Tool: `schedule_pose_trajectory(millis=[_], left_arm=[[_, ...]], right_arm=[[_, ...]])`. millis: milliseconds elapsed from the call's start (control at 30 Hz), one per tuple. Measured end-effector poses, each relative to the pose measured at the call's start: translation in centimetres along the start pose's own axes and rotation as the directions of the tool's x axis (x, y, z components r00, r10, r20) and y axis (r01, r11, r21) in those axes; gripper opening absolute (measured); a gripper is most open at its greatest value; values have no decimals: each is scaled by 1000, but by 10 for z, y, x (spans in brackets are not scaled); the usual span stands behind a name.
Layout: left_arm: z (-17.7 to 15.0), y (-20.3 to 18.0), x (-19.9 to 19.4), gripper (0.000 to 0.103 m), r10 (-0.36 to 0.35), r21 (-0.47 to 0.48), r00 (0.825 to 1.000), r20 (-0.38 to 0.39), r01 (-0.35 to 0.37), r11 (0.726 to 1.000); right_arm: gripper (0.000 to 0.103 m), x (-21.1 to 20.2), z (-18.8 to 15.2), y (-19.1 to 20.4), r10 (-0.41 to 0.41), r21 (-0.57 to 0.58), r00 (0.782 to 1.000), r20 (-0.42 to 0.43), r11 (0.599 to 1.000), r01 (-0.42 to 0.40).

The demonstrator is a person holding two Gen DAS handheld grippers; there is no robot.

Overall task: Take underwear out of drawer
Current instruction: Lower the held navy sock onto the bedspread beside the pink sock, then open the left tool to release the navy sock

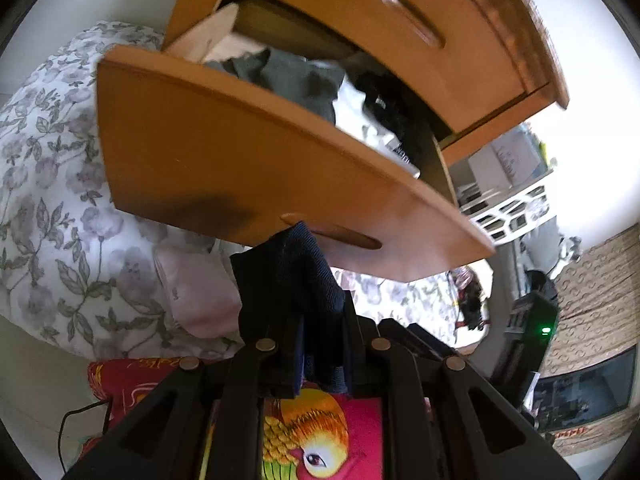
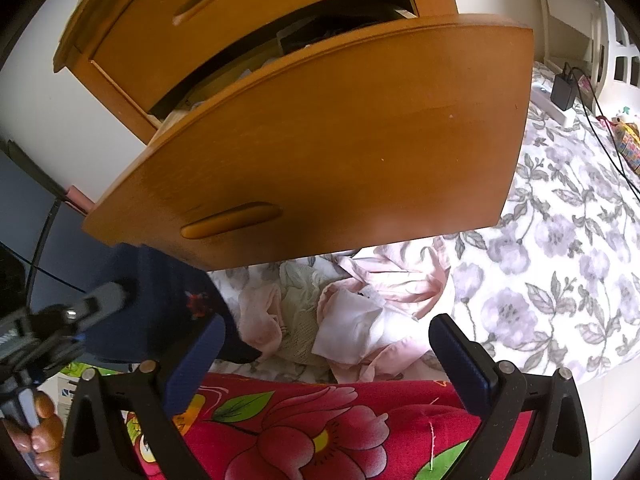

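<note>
My left gripper [image 1: 320, 320] is shut on a navy blue piece of underwear [image 1: 292, 280], which hangs bunched between its fingers just below the front of the open wooden drawer [image 1: 240, 152]. Grey, white and black clothes [image 1: 304, 80] lie inside the drawer. In the right wrist view the same navy underwear [image 2: 172, 304] shows at the lower left, pinched by the left gripper [image 2: 116, 294] under the drawer front [image 2: 340, 140]. My right gripper [image 2: 328, 356] stands open with nothing between its fingers, over a heap of pink and white clothes [image 2: 360, 312] on the bed.
The upper drawer [image 1: 400, 20] is shut. A floral bedspread [image 2: 560, 260] lies below, with a red flowered cloth [image 2: 320, 432] nearest me. A black charger and cables [image 2: 564, 88] sit at the bed's far right. A person's hand [image 2: 40, 432] holds the left gripper's handle.
</note>
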State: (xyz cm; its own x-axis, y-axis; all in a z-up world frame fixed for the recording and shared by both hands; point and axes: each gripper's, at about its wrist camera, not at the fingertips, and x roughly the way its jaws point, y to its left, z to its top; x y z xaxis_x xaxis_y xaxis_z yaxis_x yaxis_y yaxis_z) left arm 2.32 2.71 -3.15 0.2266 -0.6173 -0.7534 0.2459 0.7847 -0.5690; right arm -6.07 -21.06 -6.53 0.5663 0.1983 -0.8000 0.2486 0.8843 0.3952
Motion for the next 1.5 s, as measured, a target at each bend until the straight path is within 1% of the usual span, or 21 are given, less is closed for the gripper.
schedule_pose_trajectory(millis=[167, 367, 567, 767, 800, 833, 900, 1167, 1267, 1333, 1400, 1500], left_arm=[[3, -4, 22, 15, 48, 30, 998, -43, -47, 998], [4, -9, 44, 15, 77, 66, 993, -91, -71, 995], [6, -13, 53, 15, 98, 92, 990, -105, -89, 992], [5, -10, 60, 16, 124, 97, 984, -125, -112, 989], [5, -10, 61, 20, 124, 95, 983, -131, -113, 989], [5, -9, 61, 26, 126, 92, 983, -135, -114, 989], [5, -8, 61, 35, 132, 89, 982, -134, -121, 989], [4, 1, 52, 46, 173, 70, 978, -113, -166, 984], [5, 4, 47, 57, 193, 54, 977, -94, -189, 981], [5, 8, 42, 72, 207, 34, 976, -74, -205, 978], [6, 12, 39, 75, 215, 16, 975, -65, -214, 977], [6, 21, 34, 76, 227, -14, 972, -64, -228, 973]], right_arm=[[103, 2, 0, -2, 10, 7, 1000, -9, 1000, -10], [103, 2, 0, -2, 11, 6, 1000, -11, 1000, -11], [103, 3, 0, -3, 17, 11, 1000, -15, 1000, -17], [103, 3, 0, -3, 15, 10, 1000, -15, 1000, -14], [103, 3, 0, -3, 15, 10, 1000, -15, 1000, -15], [103, 3, 0, -3, 15, 11, 1000, -15, 1000, -15], [103, 3, 0, -3, 16, 12, 1000, -15, 1000, -15], [103, 3, 0, -2, 17, 13, 1000, -14, 1000, -17], [103, 3, 0, -2, 19, 15, 1000, -13, 1000, -18], [103, 2, 0, -3, 19, 15, 1000, -13, 1000, -18], [103, 2, 0, -3, 18, 15, 1000, -13, 1000, -18], [103, 2, 0, -3, 18, 16, 1000, -13, 1000, -18]])
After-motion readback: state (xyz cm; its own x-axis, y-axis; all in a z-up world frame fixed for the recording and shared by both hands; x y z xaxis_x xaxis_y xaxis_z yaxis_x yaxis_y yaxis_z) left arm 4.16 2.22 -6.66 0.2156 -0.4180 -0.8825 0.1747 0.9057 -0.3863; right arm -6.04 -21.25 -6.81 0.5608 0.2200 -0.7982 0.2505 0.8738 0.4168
